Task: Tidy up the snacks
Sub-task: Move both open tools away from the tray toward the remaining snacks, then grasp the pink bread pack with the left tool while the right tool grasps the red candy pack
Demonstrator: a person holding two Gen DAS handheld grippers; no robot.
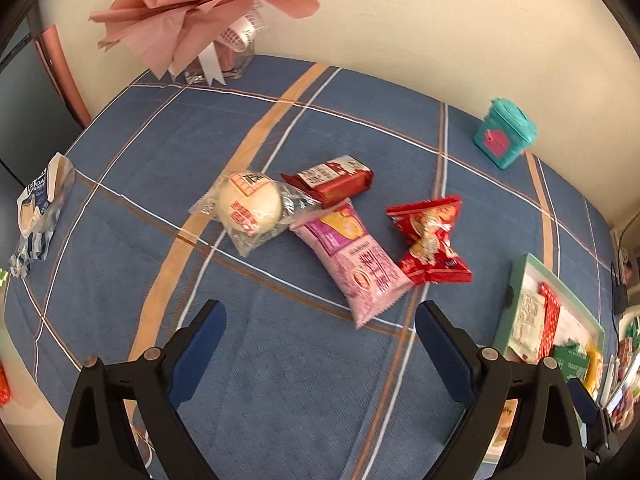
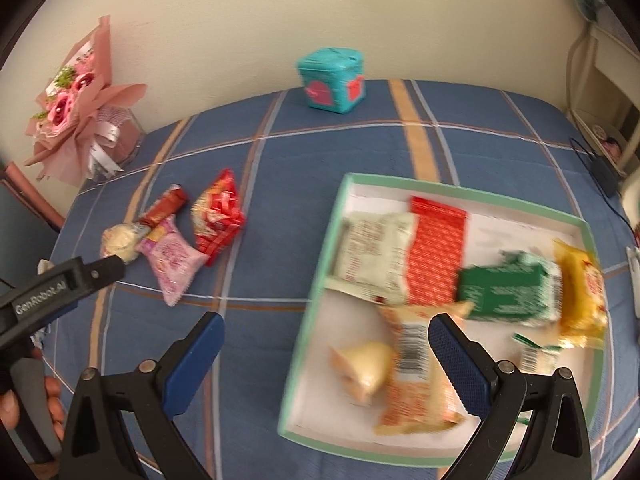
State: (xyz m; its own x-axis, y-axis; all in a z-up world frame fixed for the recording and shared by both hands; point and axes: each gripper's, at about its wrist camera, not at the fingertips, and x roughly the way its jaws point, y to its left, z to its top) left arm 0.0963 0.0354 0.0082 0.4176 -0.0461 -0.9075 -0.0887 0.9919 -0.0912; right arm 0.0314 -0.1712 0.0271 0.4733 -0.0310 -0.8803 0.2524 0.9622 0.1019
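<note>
The left wrist view alone shows a blue-and-white wrapper lying apart at the far left edge of the blue plaid surface; the right wrist view alone shows the whole inside of the green-rimmed tray.

The left gripper hovers above bare cloth with its blue-padded fingers spread wide and empty. Ahead of it lies a loose cluster: a round bun in clear wrap, a dark red bar packet touching it, a pink packet partly under the bun's wrap, and a red twisted packet just beside the pink one.

The right gripper hangs over the tray's near left rim, fingers likewise apart, holding nothing. In the tray lie a pale packet, a red patterned one, a green one, a yellow one and an orange-and-white one with a barcode; their print is blurred.

At the right view's left edge the left tool's body reads "GenRobot.AI", with a hand below it. A teal box and a pink bouquet stand by the wall.
</note>
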